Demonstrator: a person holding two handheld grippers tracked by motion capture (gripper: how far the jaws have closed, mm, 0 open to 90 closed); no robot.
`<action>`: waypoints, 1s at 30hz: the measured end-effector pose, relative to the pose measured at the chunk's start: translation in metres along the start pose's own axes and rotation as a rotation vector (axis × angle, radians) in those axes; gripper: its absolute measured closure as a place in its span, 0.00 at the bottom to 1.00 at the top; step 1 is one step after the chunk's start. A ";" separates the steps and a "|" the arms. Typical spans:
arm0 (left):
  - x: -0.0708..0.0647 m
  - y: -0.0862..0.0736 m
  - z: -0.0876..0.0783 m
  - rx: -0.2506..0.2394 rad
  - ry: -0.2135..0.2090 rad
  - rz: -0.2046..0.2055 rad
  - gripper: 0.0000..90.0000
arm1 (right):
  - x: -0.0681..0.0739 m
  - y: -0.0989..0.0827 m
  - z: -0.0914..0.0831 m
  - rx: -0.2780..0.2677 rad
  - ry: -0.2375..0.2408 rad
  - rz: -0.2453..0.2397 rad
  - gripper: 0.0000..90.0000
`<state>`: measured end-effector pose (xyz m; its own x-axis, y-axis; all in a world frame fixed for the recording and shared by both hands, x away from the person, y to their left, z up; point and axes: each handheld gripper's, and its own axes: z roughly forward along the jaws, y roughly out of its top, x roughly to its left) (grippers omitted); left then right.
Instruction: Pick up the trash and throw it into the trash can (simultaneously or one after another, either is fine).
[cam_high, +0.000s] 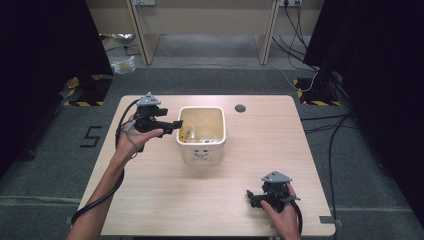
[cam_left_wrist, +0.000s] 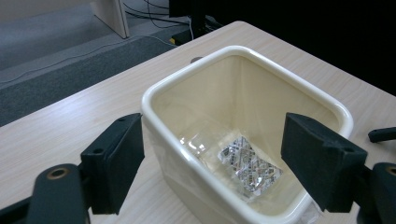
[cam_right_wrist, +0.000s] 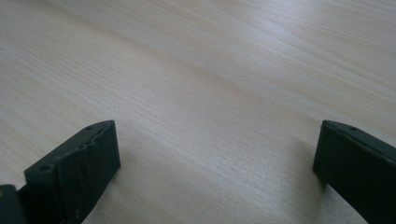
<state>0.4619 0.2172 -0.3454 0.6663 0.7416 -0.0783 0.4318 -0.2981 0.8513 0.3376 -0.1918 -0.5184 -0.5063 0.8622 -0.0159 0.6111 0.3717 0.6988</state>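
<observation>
High view: nearest us, right gripper (cam_high: 256, 197) low on table (cam_high: 165, 210), jaws apart, grasping nothing. Left gripper (cam_high: 176, 126) at cream bin (cam_high: 201, 151) rim, jaws spread.

Left gripper view: we see bin rim between released jaws; shiny foil packet (cam_left_wrist: 250, 168) on bin floor, between and beyond jaws.

Right gripper view: bare wood between wide jaws.

1. Left gripper (cam_high: 176, 125): black body, grey three-cornered plate on top, black cable trailing along the bare forearm.
2. Right gripper (cam_high: 251, 198): same build.
3. Jaws: flat black pads with small screw holes.
</observation>
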 end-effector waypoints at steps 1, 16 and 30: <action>0.002 -0.001 -0.002 -0.004 0.004 -0.004 0.23 | 0.000 0.000 0.000 0.000 0.000 0.000 0.01; 0.021 -0.031 -0.023 -0.026 0.050 -0.040 0.23 | 0.000 0.000 0.000 0.001 0.000 0.001 0.01; 0.021 -0.059 -0.028 -0.029 0.070 -0.040 0.24 | 0.000 0.000 0.000 0.001 0.000 0.001 0.01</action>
<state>0.4331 0.2673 -0.3827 0.6040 0.7933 -0.0766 0.4386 -0.2506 0.8630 0.3376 -0.1917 -0.5184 -0.5056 0.8626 -0.0149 0.6121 0.3708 0.6985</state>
